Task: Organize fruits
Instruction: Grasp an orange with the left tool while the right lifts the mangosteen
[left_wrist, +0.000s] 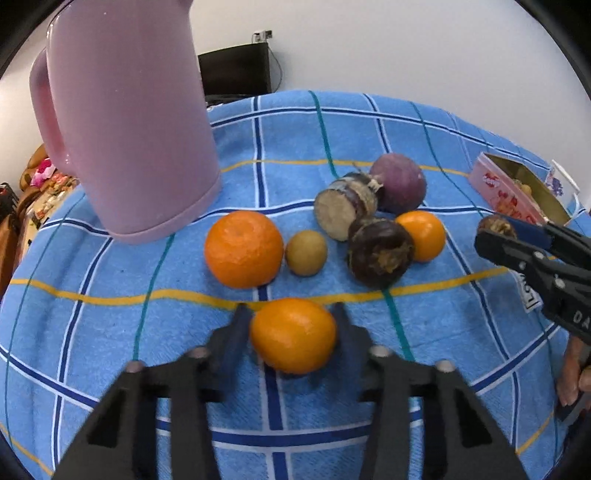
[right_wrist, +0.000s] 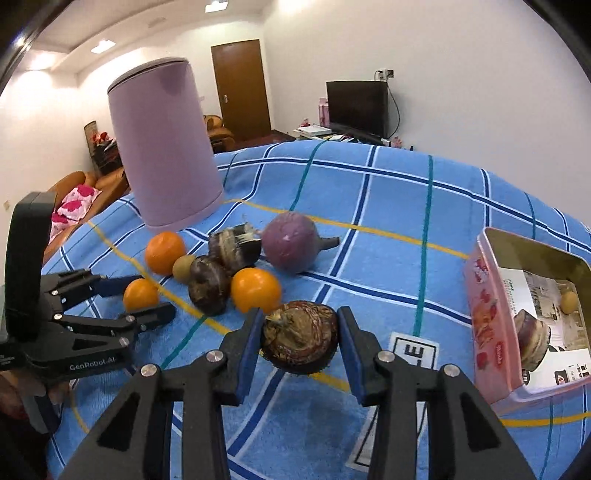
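Note:
My left gripper (left_wrist: 291, 314) is closed around a small orange (left_wrist: 293, 335) low over the blue checked cloth (left_wrist: 461, 332); it also shows in the right wrist view (right_wrist: 140, 294). My right gripper (right_wrist: 301, 314) is shut on a dark brown water chestnut (right_wrist: 300, 336) and holds it above the cloth; in the left wrist view it is at the right (left_wrist: 496, 226). Loose on the cloth lie a large orange (left_wrist: 243, 254), a small tan fruit (left_wrist: 306, 253), another dark chestnut (left_wrist: 380, 252), a second orange (left_wrist: 424, 235), a cut stalk piece (left_wrist: 345, 206) and a purple round fruit (left_wrist: 399, 182).
A tall pink jug (left_wrist: 125, 118) stands at the back left of the cloth. A pink open tin (right_wrist: 532, 321) sits at the right, with a dark chestnut (right_wrist: 532, 341) and a small tan fruit (right_wrist: 569, 301) inside. A white label (right_wrist: 413, 349) lies on the cloth near the tin.

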